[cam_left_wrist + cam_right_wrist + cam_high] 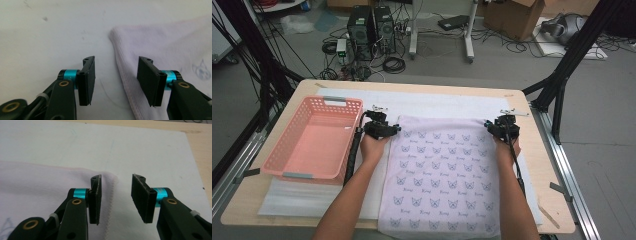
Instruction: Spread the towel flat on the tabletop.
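Note:
A pale lilac cloth (442, 175) printed with small butterflies lies flat on the white mat (437, 102). My left gripper (394, 129) sits at the cloth's far left corner. In the left gripper view the gripper (117, 60) is open, and the cloth's hemmed edge (125, 75) runs between the two pads without touching them. My right gripper (490, 124) sits at the far right corner. In the right gripper view it (117, 177) is open too, with the cloth's corner (110, 180) lying beside its left pad and the gap over the mat.
An empty pink plastic basket (277, 150) stands on the table's left side, close to my left forearm. Bare wooden table (552, 200) shows to the right of the mat. Computer towers, cables and boxes sit on the floor beyond the far edge.

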Motion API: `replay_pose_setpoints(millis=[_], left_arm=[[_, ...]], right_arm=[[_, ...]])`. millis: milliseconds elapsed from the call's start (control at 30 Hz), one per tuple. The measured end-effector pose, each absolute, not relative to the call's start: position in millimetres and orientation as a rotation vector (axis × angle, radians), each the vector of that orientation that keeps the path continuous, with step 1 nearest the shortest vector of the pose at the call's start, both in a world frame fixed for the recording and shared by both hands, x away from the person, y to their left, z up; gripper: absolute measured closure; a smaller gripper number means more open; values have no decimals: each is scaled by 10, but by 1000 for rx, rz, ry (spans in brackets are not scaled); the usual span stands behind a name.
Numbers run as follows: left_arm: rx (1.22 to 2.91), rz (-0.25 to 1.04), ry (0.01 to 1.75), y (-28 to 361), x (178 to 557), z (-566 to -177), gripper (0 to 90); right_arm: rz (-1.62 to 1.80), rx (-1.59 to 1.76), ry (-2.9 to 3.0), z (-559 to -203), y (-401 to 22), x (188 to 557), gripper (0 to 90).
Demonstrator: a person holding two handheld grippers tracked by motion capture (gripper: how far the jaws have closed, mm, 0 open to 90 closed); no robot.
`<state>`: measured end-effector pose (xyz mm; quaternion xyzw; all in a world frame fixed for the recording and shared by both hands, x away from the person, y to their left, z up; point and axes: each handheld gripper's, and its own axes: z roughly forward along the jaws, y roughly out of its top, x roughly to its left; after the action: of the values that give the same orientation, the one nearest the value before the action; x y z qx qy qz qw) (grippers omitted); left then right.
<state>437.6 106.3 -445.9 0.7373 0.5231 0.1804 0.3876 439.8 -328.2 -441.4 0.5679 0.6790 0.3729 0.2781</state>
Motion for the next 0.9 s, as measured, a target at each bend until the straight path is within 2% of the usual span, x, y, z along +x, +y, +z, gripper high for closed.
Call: replay_pose_setpoints(millis=[33, 67, 167, 233, 333, 400, 467, 567, 733, 900], left_arm=[[1881, 469, 1328, 1055, 4373, -4457, 505], [1885, 459, 1316, 1049, 4372, -4458, 564], [1914, 497, 1262, 994, 4371, -4470, 833], [1860, 585, 1336, 1027, 4384, -4432, 883], [1801, 638, 1404, 1124, 4414, -4419, 899], [1802, 584, 1401, 1194, 4419, -4430, 895], [1792, 525, 1389, 1231, 4404, -4425, 784], [1806, 486, 1328, 1192, 4363, -4388, 716], [1833, 407, 1271, 1080, 4294, -4329, 536], [1843, 385, 1230, 1005, 4111, -4349, 473]], right_arm=[[1010, 1514, 1827, -4396, -3282, 4385, 595], [1025, 1515, 1832, -4383, -3276, 4370, 593], [1042, 1499, 1862, -4361, -3254, 4327, 585], [1042, 1488, 1881, -4349, -3236, 4300, 584], [1051, 1465, 1900, -4328, -3228, 4260, 584], [1046, 1465, 1925, -4313, -3232, 4230, 579], [1041, 1464, 1950, -4294, -3223, 4206, 574], [1050, 1434, 1978, -4237, -3204, 4157, 575], [1062, 1367, 2030, -4106, -3161, 4029, 575], [1081, 1312, 2048, -4058, -3203, 3810, 593]])
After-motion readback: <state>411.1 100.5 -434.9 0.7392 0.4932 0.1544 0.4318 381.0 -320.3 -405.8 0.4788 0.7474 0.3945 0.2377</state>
